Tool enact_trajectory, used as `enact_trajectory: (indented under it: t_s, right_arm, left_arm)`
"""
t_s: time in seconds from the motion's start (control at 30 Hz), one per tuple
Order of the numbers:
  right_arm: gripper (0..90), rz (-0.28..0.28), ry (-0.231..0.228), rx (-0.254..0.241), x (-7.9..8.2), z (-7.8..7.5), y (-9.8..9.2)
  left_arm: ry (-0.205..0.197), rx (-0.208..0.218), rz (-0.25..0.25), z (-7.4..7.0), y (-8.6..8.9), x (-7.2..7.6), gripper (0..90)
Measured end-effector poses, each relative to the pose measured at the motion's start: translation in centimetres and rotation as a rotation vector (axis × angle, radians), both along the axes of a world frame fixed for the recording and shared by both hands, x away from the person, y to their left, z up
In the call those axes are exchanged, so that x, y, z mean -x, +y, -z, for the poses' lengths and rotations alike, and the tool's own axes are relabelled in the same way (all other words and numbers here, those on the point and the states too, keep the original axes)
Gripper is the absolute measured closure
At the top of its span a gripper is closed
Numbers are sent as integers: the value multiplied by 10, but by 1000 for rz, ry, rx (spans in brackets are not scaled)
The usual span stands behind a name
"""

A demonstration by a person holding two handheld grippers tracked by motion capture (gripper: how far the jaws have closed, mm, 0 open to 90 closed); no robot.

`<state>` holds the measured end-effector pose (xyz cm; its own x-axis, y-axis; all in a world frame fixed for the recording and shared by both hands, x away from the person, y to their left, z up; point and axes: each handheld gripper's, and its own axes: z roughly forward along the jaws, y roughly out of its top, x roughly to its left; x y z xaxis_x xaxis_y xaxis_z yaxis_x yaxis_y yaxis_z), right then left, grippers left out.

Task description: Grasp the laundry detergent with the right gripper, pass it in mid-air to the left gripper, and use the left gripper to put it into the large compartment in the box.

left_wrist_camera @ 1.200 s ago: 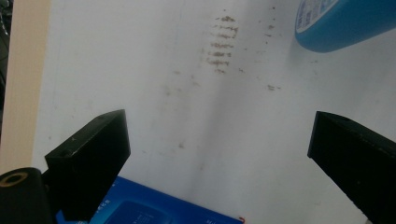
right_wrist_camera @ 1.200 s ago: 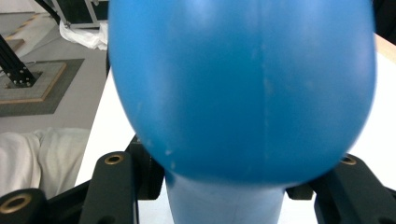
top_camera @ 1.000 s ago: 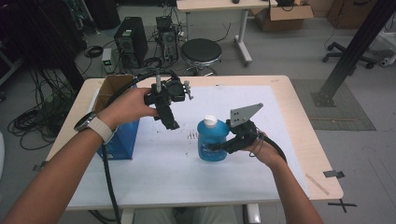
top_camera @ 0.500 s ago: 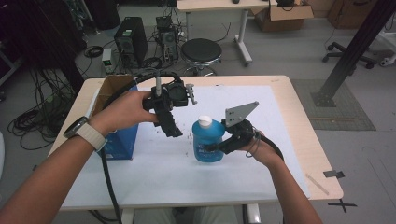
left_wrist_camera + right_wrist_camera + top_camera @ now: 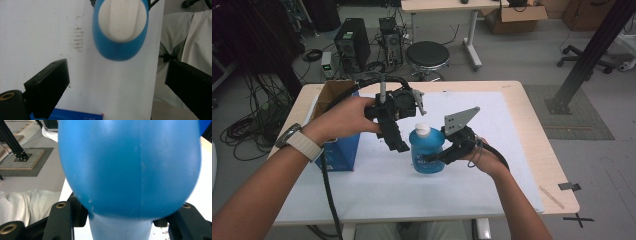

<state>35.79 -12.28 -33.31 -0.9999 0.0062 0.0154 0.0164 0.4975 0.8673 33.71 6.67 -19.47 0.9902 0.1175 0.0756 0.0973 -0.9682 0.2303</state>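
A blue bottle (image 5: 427, 152) with a white cap (image 5: 421, 131) stands upright at the middle of the white mat (image 5: 492, 165). My right gripper (image 5: 433, 159) is shut on its body from the right, and the blue bottle (image 5: 130, 170) sits close between the jaws of the right gripper (image 5: 122, 220). My left gripper (image 5: 398, 144) hangs just left of the bottle and slightly above, pointing down, open with nothing in it. Looking down from the left gripper (image 5: 116, 72), the cap (image 5: 121, 20) and blue shoulder (image 5: 117, 53) lie ahead of the wide-apart jaws.
A blue box (image 5: 339, 150) stands at the table's left, with an open cardboard box (image 5: 329, 92) behind it. Cables trail from both grippers. A round stool (image 5: 427, 55) and computer towers sit beyond the far edge. The person's lap (image 5: 185, 37) is at the near edge.
The right gripper has carried the bottle a little to the left. The left gripper has drifted right and up, so it now sits closer to the cap.
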Motion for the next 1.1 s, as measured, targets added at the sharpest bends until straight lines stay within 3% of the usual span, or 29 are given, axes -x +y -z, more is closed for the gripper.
enact_trajectory:
  t_s: [0.6, 1.1]
  right_arm:
    - [442, -36, 3, 13, 1, -3, 14]
    - [443, -65, 33, -5, 3, -5, 22]
  left_arm:
    - [21, -22, 32, 3, -14, -1, 63]
    - [36, -38, 53, 3, -22, -1, 63]
